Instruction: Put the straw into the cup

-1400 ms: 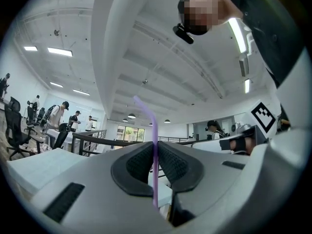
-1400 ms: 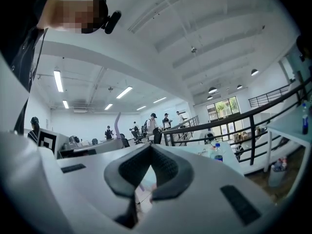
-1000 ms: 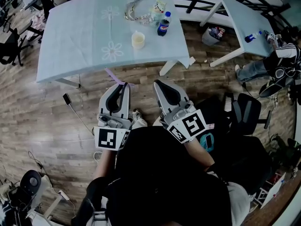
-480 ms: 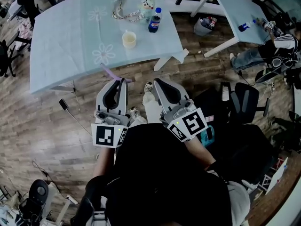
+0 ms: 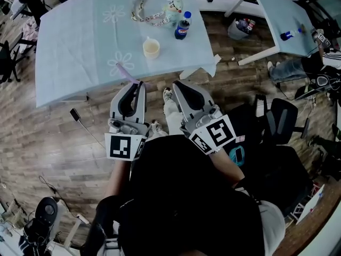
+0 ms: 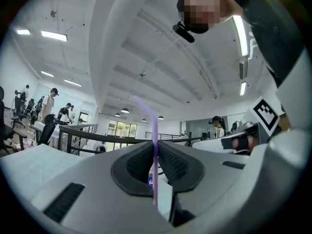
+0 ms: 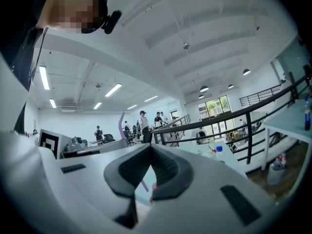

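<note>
Stretching across the room is a brown wood floor, in a big bright hall with white walls and long ceiling lights. A wide table stands on the far side, under a smooth pale blue cloth with white flowers. A second pale table stands at the far right. A small round bin sits on the floor between the two tables.

The cup is short, round and cream. It stands upright on the near right part of the wide table. Just past it on the right is a bottle with a blue cap, and farther off lies a looped chain. A black chair is at the near right.

The left gripper is grey and smooth, with dark ribbed pads. Its jaws pinch the straw, a thin purple tube with a bent top. The straw pokes out at the table's near edge, left of the cup and apart from it. The right gripper is just beside the left one, jaws closed together with nothing in them.
</note>
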A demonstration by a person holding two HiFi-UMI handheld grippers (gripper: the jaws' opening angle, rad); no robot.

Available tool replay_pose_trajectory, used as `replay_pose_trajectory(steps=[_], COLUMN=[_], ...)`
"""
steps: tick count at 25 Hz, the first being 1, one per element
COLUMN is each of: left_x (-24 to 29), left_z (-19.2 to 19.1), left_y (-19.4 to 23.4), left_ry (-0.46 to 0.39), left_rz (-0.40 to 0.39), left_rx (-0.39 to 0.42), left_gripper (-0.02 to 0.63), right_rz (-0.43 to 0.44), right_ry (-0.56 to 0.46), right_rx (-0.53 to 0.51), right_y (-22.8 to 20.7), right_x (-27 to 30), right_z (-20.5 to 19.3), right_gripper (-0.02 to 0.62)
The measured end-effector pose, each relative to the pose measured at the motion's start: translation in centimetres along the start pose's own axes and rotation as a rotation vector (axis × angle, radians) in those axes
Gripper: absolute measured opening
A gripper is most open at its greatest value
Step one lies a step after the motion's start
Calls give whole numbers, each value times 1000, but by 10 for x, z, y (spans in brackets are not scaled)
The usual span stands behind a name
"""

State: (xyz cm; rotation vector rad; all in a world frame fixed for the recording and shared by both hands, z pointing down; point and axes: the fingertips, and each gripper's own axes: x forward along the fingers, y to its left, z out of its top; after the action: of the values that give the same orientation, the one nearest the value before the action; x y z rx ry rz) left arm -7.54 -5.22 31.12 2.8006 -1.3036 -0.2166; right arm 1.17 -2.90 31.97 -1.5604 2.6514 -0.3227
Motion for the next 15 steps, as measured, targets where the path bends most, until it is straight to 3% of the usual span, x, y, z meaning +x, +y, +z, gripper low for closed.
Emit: replay_pose_trajectory(steps=[15], left_x=[109], left_z=[-30], left_y=[65], left_ry=[66], left_rz=[95], left_rx=[-39], left_gripper=[40], right_rz=[90], right_ry=[42], right_rx=[8], right_y=[-76], right_x=[95], right_z=[20], right_gripper=[8])
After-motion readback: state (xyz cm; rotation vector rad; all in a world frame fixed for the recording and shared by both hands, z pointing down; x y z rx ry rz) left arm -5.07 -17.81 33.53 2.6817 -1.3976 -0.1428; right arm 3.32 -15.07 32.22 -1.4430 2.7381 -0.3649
